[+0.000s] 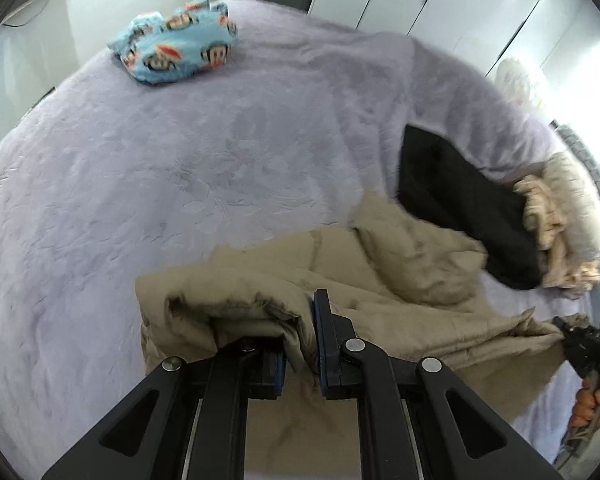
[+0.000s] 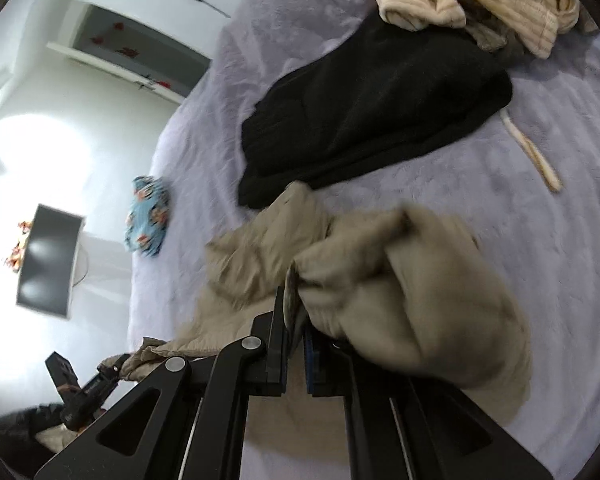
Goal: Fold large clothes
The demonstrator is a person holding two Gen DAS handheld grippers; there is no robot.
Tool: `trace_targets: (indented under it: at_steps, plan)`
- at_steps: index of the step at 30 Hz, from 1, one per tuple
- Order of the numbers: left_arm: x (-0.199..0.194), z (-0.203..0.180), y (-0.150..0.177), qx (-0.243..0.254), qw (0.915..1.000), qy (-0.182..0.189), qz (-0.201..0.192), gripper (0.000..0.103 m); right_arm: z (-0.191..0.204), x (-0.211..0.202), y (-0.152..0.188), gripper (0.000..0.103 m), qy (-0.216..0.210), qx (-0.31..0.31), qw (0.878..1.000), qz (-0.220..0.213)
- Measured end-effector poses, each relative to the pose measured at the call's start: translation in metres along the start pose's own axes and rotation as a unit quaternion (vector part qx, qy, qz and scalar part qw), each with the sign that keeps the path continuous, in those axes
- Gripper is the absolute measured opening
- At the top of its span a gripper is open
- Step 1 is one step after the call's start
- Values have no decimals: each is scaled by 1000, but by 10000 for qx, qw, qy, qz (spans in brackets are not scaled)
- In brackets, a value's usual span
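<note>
Garment: crumpled beige padded garment [image 1: 380, 280] on the lavender plush bedspread [image 1: 180, 200], unfolded.
Left gripper [image 1: 302, 344]: pinching one edge.
Right gripper [image 2: 296, 344]: pinching the other.
Left: black knit garment [image 2: 380, 108], cream ribbed sweater [image 2: 500, 4].

Pretty bright, soft daylight overall, no hard shadows. Wall [image 2: 32, 148] in the right wrist view is totally blown out with glare. Heavy fisheye bend and dark vignette round the edges. Motion blur smears the tan garment [image 2: 400, 280] there; the left wrist view is sharper, a bit soft on the cabinets [image 1: 440, 4].
</note>
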State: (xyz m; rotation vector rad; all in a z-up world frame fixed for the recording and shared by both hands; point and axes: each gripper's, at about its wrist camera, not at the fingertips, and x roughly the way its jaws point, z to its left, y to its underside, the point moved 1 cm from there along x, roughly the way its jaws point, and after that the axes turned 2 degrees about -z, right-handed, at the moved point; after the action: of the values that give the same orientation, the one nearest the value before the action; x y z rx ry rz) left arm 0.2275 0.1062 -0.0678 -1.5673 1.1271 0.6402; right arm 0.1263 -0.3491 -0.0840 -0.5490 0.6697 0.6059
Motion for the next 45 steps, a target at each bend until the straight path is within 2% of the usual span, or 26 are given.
trace_targets:
  at_steps: [5,8,11,14,15,16,17,18,19,20,21,23,24,25,26,27,28,29,31,33,35,39,43,45]
  plan:
    - [79,11,-4,-149,9992,-311,199,13,-24,65,-17,6,294,171,9994,78]
    - [106,8,-3,-43,9990,-399,185,14,-41,98,-19,7,431,183,9988,149]
    - [116,6,-4,78,9987,-478,142,14,-55,118,-21,7,438,294,9984,190]
    - [112,4,-4,104,9986,-506,90,15,-58,121,-24,8,421,336,9983,238]
    - [108,4,-4,99,9987,-499,57,24,-58,119,-25,10,420,321,9983,262]
    - [102,4,-4,114,9987,-501,0,31,-56,117,-26,13,426,280,9983,278]
    - [96,4,-4,124,9985,-522,-53,51,-53,113,-27,16,450,185,9984,286]
    - [88,2,-5,155,9983,-550,-144,82,-48,110,-28,25,477,80,9984,289]
    - [82,1,-6,197,9978,-579,-248,93,-44,103,-29,47,480,-68,9984,285]
    - [72,-3,-7,281,9967,-632,-436,95,-39,98,-29,63,448,-155,9985,260]
    - [66,-7,-8,389,9958,-648,-517,95,-35,92,-30,86,390,-243,9987,212]
    - [55,-15,-8,491,9947,-660,-617,95,-26,80,-31,86,330,-387,9987,90]
    - [52,-19,-8,541,9943,-638,-666,91,-23,76,-30,86,311,-440,9985,92]
    - [48,-26,-6,670,9942,-500,-677,82,-20,73,-28,84,268,-472,9985,106]
    - [48,-34,-3,847,9943,-267,-583,56,-16,71,-23,77,264,-518,9982,167]
    - [49,-45,2,1039,9938,37,-397,39,-11,70,-18,48,292,-618,9974,233]
    - [52,-54,9,1160,9923,365,-229,36,-6,72,-11,10,360,-798,9956,341]
    - [54,-60,15,1237,9906,578,-115,36,0,76,-2,6,433,-1010,9926,510]
    - [65,-81,34,1606,9825,924,174,36,3,85,13,6,316,-1247,9884,812]
    - [76,-105,52,2124,9731,864,243,36,5,97,27,6,397,-1569,9817,1007]
    - [93,-118,62,2400,9685,642,179,36,5,109,34,6,470,-1758,9775,1066]
    - [114,-99,42,2155,9762,230,-41,36,-11,119,25,1,785,-1918,9742,892]
    - [121,-47,10,1800,9817,-539,-308,36,-42,104,1,1,1369,-1916,9706,499]
    - [127,-27,1,1609,9835,-749,-335,36,-57,99,-10,0,1521,-1765,9717,398]
